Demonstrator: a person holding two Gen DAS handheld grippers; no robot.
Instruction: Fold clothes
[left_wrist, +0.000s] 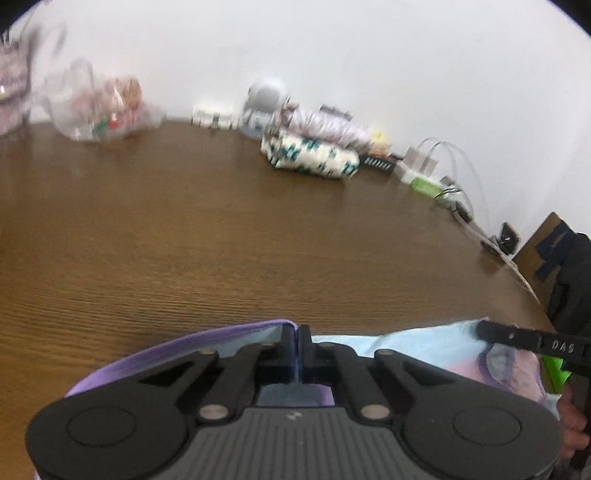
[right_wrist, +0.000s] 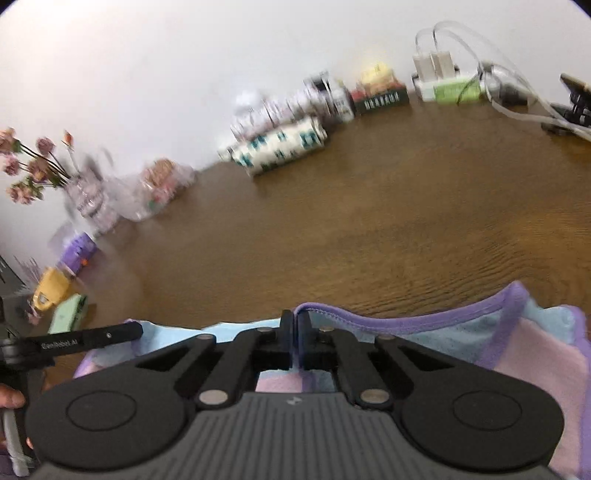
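Note:
A pastel garment (right_wrist: 535, 350) in light blue and pink with purple trim lies at the near edge of the brown wooden table (left_wrist: 221, 240). In the left wrist view my left gripper (left_wrist: 297, 330) is shut on the garment (left_wrist: 424, 343) at its purple hem. In the right wrist view my right gripper (right_wrist: 293, 317) is shut on the purple-trimmed edge as well. The two grippers hold the cloth side by side: the right one's black finger (left_wrist: 517, 338) shows at the right of the left view, and the left one's finger (right_wrist: 88, 339) at the left of the right view.
Folded patterned clothes (left_wrist: 314, 151) are stacked at the back by the white wall. A clear plastic bag (left_wrist: 96, 107), a power strip with chargers and cables (left_wrist: 421, 170), a vase of flowers (right_wrist: 29, 166) and toy cars (right_wrist: 51, 288) line the edges. A chair with dark clothing (left_wrist: 569, 273) stands at right.

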